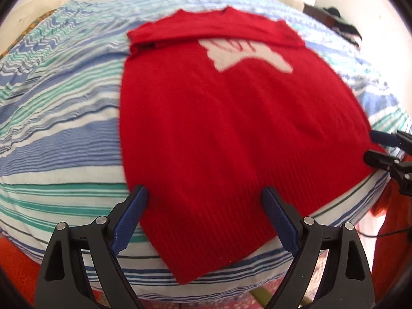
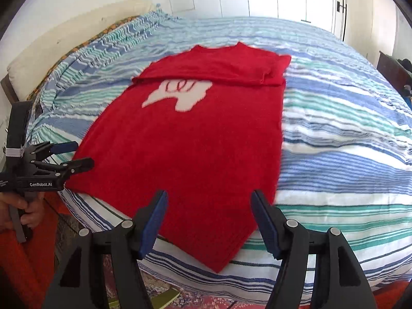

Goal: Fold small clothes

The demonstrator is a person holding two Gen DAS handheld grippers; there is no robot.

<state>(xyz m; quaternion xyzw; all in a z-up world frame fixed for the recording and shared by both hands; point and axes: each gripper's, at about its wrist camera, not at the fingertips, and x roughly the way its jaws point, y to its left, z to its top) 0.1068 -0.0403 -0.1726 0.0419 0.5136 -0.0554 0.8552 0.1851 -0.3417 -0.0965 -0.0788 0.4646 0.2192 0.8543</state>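
So the red sweater (image 2: 195, 144) was lying flat on the bed (image 2: 347, 154), on that blue, green and white striped cover, with the sleeves already folded across the chest over the top of the white knit motif (image 2: 177, 95). The ribbed hem was at the near edge of the bed, closest to both tools.

Left gripper (image 1: 204, 219) hung over the hem's left corner, jaws wide apart with just the cloth lying below them, not pinching anything. Right gripper (image 2: 209, 221) was the same deal over the other hem corner: jaws spread, nothing caught between the pads.

Handling-wise I'd call it a soft, fuzzy knit, light enough but floppy, so it'll sag and drape the second it's lifted. Not slippery at all; if anything the nap probably clings to itself and to the bedcover. The ribbed hem looked like the firmest bit, so I'd grab there, one corner per tool, pinching both layers right at the edge. Then the bottom could go up toward the collar in one piece. Grab only the top layer and I'd guess it bunches up.
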